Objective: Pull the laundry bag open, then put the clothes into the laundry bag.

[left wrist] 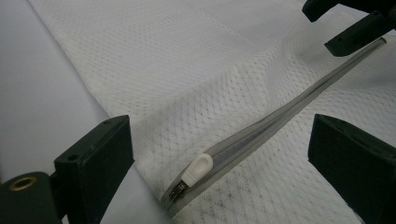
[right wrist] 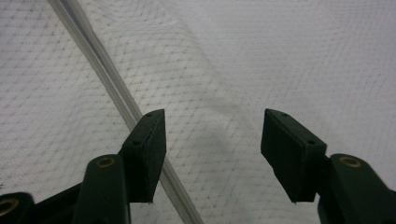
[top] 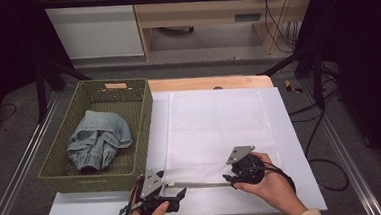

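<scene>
1. Mesh laundry bag (top: 214, 121) lies flat on the white worktop (top: 293, 146), its grey zipper (top: 198, 184) running along the near edge, with the wicker basket (top: 144, 115) at its nine o'clock holding a bundle of denim (top: 99, 138).

2. My left hand-held gripper (top: 176, 194) sits at the zipper's left end, jaws wide apart and gripping nothing. In the left gripper view the white zipper pull (left wrist: 198, 168) lies between the jaws but touches neither.

3. My right hand-held gripper (top: 229, 178) hovers at the zipper's right end, jaws about half open with only mesh and the zipper tape (right wrist: 116, 93) beneath them, nothing pinched.

4. Risk: the pull is small and lies flat. If I close the left jaws slightly off, I judge they will catch mesh instead, or pinch mesh with the pull, and the slider will jam.

5. Risk: in the right gripper view the zipper passes under the eight o'clock jaw rather than centred. Closing here may grab one layer of mesh only, so the bag would not be anchored and would slide across the smooth worktop.

6. Risk: if I pull the slider without a firm hold at the far end, the whole bag likely bunches toward the basket.
</scene>
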Demonstrator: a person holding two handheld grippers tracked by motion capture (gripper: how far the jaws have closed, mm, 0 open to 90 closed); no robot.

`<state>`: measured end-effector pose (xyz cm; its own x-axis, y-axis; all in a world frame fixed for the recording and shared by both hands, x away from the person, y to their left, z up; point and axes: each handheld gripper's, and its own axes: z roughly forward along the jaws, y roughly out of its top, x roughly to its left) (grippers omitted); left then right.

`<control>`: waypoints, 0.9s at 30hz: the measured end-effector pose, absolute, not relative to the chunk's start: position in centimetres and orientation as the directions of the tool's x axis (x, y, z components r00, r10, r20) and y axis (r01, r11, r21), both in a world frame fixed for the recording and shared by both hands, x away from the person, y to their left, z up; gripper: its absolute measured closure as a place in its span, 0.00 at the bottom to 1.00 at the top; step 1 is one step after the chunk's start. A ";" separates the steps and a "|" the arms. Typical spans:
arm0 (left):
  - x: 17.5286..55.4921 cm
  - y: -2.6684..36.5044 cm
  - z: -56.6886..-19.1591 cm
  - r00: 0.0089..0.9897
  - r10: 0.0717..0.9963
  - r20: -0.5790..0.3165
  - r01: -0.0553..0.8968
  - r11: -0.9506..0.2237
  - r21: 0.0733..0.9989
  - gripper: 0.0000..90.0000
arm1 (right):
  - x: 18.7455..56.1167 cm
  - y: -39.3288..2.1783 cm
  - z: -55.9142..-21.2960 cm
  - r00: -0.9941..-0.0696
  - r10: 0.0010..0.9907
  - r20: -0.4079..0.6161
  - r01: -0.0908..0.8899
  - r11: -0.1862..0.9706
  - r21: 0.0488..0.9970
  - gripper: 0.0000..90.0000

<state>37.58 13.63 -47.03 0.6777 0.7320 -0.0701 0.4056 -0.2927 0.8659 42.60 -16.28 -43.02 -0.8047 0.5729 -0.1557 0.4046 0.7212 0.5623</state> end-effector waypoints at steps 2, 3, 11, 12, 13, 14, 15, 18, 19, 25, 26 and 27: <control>37.6 13.6 -47.0 0.677 0.733 -0.069 0.406 -0.294 0.865 0.07 | 42.6 -16.3 -43.1 -0.808 0.569 -0.152 0.404 0.723 0.561 0.47; 37.6 13.6 -47.1 0.675 0.735 -0.067 0.409 -0.296 0.863 0.07 | 42.6 -16.2 -43.2 -0.812 0.565 -0.146 0.402 0.724 0.561 0.50; 37.6 13.6 -47.1 0.670 0.739 -0.069 0.415 -0.296 0.860 0.08 | 42.5 -15.3 -44.2 -0.836 0.534 -0.124 0.391 0.740 0.547 0.57; 37.6 13.6 -47.1 0.669 0.740 -0.069 0.416 -0.296 0.860 0.08 | 42.4 -15.2 -44.3 -0.836 0.535 -0.121 0.393 0.739 0.547 0.58; 37.6 13.7 -47.1 0.669 0.740 -0.066 0.414 -0.297 0.861 0.08 | 42.5 -15.1 -44.4 -0.839 0.531 -0.122 0.391 0.743 0.544 0.58; 37.6 13.7 -47.1 0.667 0.742 -0.071 0.417 -0.292 0.861 0.08 | 42.5 -15.0 -44.5 -0.840 0.529 -0.119 0.391 0.743 0.543 0.59; 37.5 13.7 -47.1 0.668 0.741 -0.072 0.416 -0.292 0.861 0.08 | 42.5 -14.9 -44.7 -0.841 0.529 -0.116 0.392 0.743 0.542 0.59; 37.5 13.6 -47.1 0.670 0.739 -0.070 0.415 -0.295 0.861 0.08 | 42.7 -14.7 -45.0 -0.844 0.525 -0.111 0.393 0.745 0.539 0.60; 37.5 13.6 -47.1 0.671 0.738 -0.070 0.415 -0.296 0.860 0.08 | 42.7 -14.6 -45.1 -0.844 0.527 -0.104 0.398 0.744 0.537 0.61; 37.5 13.6 -47.1 0.673 0.736 -0.069 0.415 -0.299 0.859 0.08 | 42.9 -14.4 -45.6 -0.844 0.529 -0.084 0.409 0.738 0.536 0.63; 37.5 13.6 -47.1 0.673 0.736 -0.069 0.415 -0.299 0.860 0.08 | 43.0 -14.3 -45.6 -0.846 0.527 -0.082 0.408 0.739 0.536 0.63; 37.5 13.6 -47.1 0.673 0.736 -0.070 0.415 -0.298 0.860 0.08 | 42.9 -14.2 -45.7 -0.846 0.528 -0.078 0.411 0.738 0.535 0.63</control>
<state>37.48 13.56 -47.06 0.6735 0.7359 -0.0697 0.4150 -0.2983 0.8595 42.94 -14.23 -45.69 -0.8458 0.5278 -0.0783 0.4110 0.7380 0.5351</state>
